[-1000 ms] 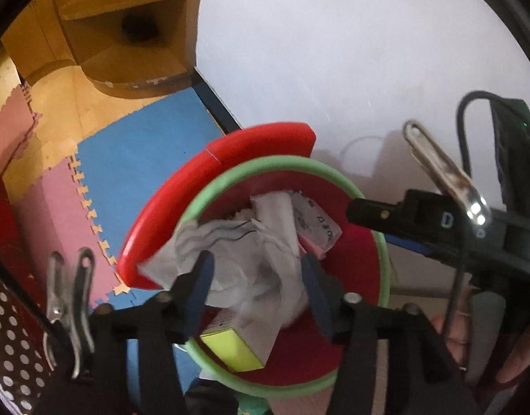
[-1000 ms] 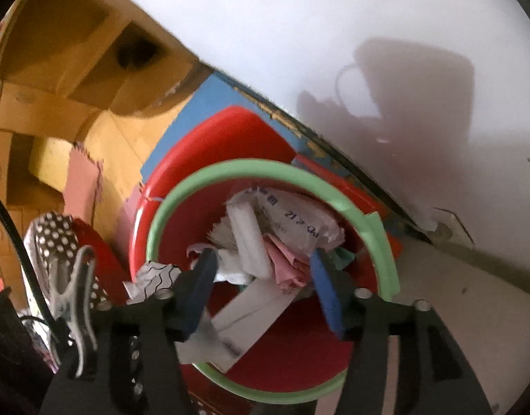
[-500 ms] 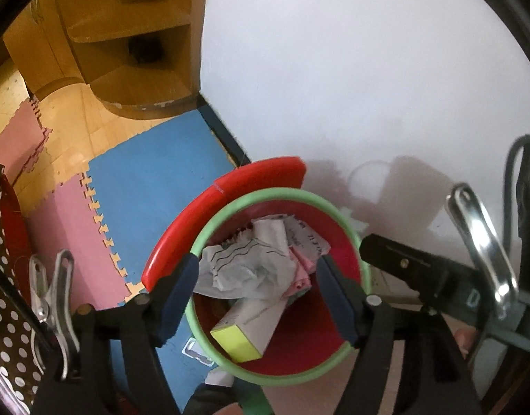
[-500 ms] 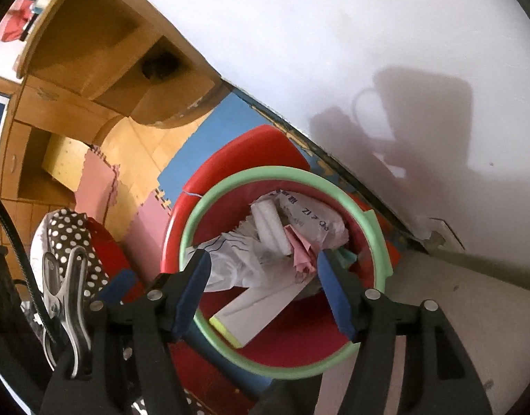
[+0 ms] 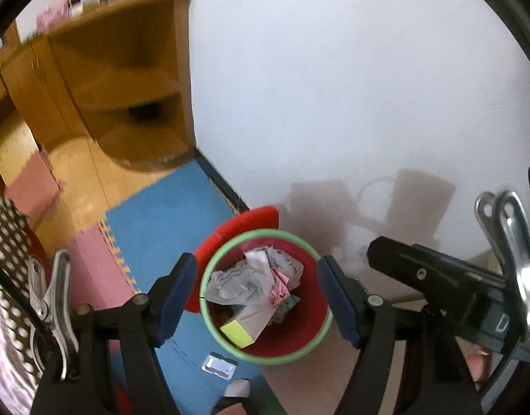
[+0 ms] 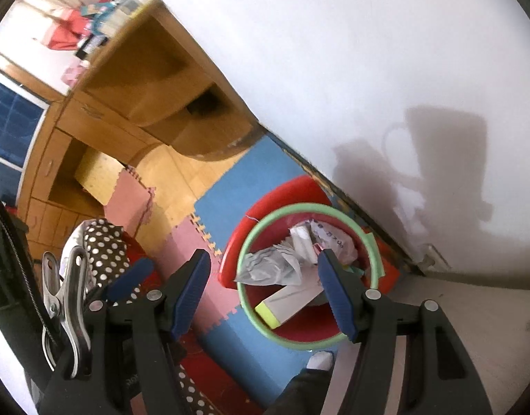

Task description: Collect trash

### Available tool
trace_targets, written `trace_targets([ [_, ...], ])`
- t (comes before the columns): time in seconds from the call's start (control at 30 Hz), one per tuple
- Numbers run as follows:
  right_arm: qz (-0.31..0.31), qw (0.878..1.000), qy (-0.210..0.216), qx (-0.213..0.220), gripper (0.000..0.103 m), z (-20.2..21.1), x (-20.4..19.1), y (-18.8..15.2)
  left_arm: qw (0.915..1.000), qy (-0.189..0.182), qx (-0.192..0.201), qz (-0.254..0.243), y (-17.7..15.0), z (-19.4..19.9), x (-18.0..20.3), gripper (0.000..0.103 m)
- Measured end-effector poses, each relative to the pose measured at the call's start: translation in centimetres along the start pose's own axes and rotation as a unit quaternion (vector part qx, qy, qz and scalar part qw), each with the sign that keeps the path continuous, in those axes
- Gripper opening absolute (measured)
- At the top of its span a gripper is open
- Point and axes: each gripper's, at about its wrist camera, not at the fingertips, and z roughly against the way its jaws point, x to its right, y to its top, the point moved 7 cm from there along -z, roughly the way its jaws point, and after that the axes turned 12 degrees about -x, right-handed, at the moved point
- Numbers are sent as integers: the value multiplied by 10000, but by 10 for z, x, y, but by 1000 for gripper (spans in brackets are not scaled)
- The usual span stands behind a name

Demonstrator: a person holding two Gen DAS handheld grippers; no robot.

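Both grippers' jaws are spread wide, holding nothing. The red bin [image 5: 301, 328] of crumpled paper [image 5: 242, 283] sits low-centre, between the left gripper [image 5: 256, 299] jaws; in the right gripper [image 6: 265, 288] view it lies centre-right, behind its right-hand finger.

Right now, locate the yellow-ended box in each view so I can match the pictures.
Left wrist: the yellow-ended box lies low in the bin, lower centre, between the open jaws.
Right wrist: the box lies lower centre, by the right finger.
Shared landmark: the bin's green rim.
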Motion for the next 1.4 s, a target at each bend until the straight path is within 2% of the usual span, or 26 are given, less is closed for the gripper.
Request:
trace_targets([
  [0.07, 18, 9999, 65, 144, 66, 30, -8, -8, 9999, 50, 157, -51, -1, 31, 5, 75],
  [0.2, 31, 9985, 270, 478, 66, 96, -26, -26, 9987, -92, 498, -19, -9, 116, 18, 75],
  [0.27, 69, 9972, 319, 666, 67, 130, -35, -40, 9984, -121, 530, -134, -18, 149, 25, 77],
  [0.43, 324, 9929, 313, 1098, 73, 199, -56, -94, 9973, -154, 476, -530, -56, 194, 34, 77],
  [0.53, 460, 9917, 252, 1172, 74, 208, -63, -122, 9972, 9, 438, -608, -78, 196, 27, 77],
  [0.6, 524, 9916, 165, 1173, 74, 206, -66, -137, 9985, -67, 303, -454, -91, 189, 17, 77],
  [0.67, 575, 9915, -5, 1169, 74, 199, -65, -151, 9992, -162, 150, -318, -99, 179, 3, 77],
  [0.77, 582, 9920, -240, 1098, 74, 184, -59, -165, 9995, 16, 71, -303, -103, 166, -13, 77],
  [1.0, 253, 9938, -460, 980, 74, 163, -43, -166, 9990, 172, -121, -395, -112, 144, -31, 77],
  [1.4, 244, 9950, -544, 805, 74, 154, -48, -165, 9992, -2, -152, -369, -111, 139, -32, 77],
])
